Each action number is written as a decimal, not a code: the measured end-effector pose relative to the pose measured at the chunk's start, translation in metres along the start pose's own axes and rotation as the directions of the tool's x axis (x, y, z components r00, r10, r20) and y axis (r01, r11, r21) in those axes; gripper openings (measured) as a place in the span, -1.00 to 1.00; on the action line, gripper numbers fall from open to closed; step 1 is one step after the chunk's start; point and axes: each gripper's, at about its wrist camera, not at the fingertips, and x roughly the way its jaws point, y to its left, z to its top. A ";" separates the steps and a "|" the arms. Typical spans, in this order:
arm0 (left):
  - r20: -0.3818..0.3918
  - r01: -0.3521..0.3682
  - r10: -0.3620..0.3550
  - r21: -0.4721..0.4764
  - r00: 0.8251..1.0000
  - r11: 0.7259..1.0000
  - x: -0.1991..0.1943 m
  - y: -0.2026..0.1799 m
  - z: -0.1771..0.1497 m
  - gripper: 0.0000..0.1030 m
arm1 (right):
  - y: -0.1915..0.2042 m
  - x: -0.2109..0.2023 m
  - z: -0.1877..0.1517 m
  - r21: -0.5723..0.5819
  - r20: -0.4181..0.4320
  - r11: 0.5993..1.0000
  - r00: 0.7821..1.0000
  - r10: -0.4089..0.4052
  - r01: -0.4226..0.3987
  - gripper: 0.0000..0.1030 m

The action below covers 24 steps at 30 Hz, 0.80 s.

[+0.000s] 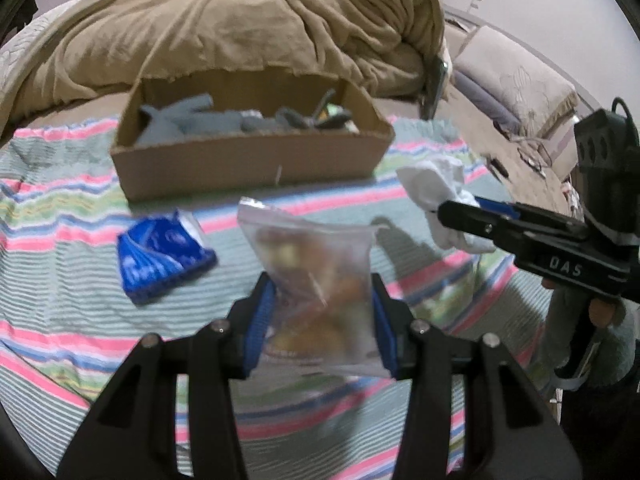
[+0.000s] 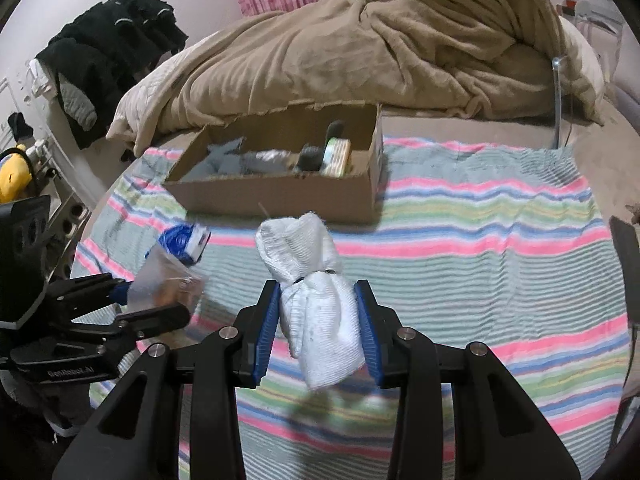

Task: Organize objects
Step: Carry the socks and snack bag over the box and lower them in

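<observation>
My left gripper (image 1: 322, 312) is shut on a clear plastic bag of snacks (image 1: 316, 280) and holds it above the striped blanket (image 1: 60, 280). My right gripper (image 2: 320, 324) is shut on a white rolled sock bundle (image 2: 316, 304), also lifted. An open cardboard box (image 1: 248, 160) stands ahead, holding grey socks and small items; it also shows in the right wrist view (image 2: 280, 196). A blue packet (image 1: 160, 256) lies on the blanket left of the bag. In the left wrist view the right gripper (image 1: 444, 216) holds the sock bundle (image 1: 436, 184) at the right.
A crumpled tan blanket (image 1: 240, 24) is heaped behind the box. Pillows (image 1: 516, 76) lie at the far right. Dark clothes (image 2: 116, 52) hang at the left wall. A dark object (image 2: 628, 252) sits at the blanket's right edge.
</observation>
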 end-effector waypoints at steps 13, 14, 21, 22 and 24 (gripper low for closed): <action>0.066 0.002 -0.001 -0.023 0.998 1.000 -0.016 0.015 0.034 -0.08 | 0.001 0.001 0.043 -0.008 0.036 1.000 0.999 -0.018 0.018 -0.23; 0.071 0.009 -0.006 -0.032 0.997 0.999 -0.017 0.017 0.038 -0.08 | 0.001 0.002 0.047 -0.009 0.035 1.000 0.999 -0.016 0.017 -0.23; 0.115 0.006 0.002 -0.064 0.993 0.998 -0.023 0.025 0.056 -0.08 | 0.001 0.002 0.073 -0.033 0.049 0.999 0.999 -0.016 0.018 -0.23; 0.120 0.006 0.002 -0.067 0.993 0.998 -0.023 0.026 0.059 -0.08 | 0.001 0.002 0.077 -0.033 0.055 0.999 0.998 -0.017 0.019 -0.23; 0.124 0.005 0.003 -0.066 0.992 0.998 -0.022 0.027 0.063 -0.08 | -0.001 0.005 0.083 -0.029 0.060 0.999 0.998 -0.017 0.019 -0.23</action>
